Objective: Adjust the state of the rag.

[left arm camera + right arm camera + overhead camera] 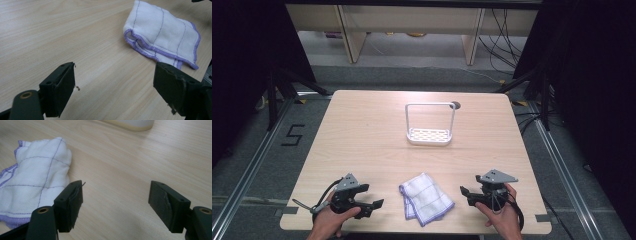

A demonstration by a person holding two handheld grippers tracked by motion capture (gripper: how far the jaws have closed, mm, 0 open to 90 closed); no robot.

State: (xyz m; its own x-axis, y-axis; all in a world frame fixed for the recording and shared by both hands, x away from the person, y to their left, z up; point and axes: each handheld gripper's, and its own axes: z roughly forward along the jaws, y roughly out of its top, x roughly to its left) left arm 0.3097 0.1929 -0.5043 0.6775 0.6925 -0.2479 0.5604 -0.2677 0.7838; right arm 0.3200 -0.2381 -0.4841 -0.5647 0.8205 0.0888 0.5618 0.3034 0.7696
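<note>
One folded white cloth (426, 198) with purple edging is seen lying untouched near the front edge of the wooden table (362, 140), between the two grippers. Nothing appears to have been started: no lifting or hanging has been done, and the whole job seems left. The left gripper (371, 206), jaws spread and empty, is held at the cloth's nine o'clock; the right gripper (466, 194), likewise spread and empty, at its three o'clock. A white rack (430, 126) is stood at twelve o'clock, well apart.
</note>
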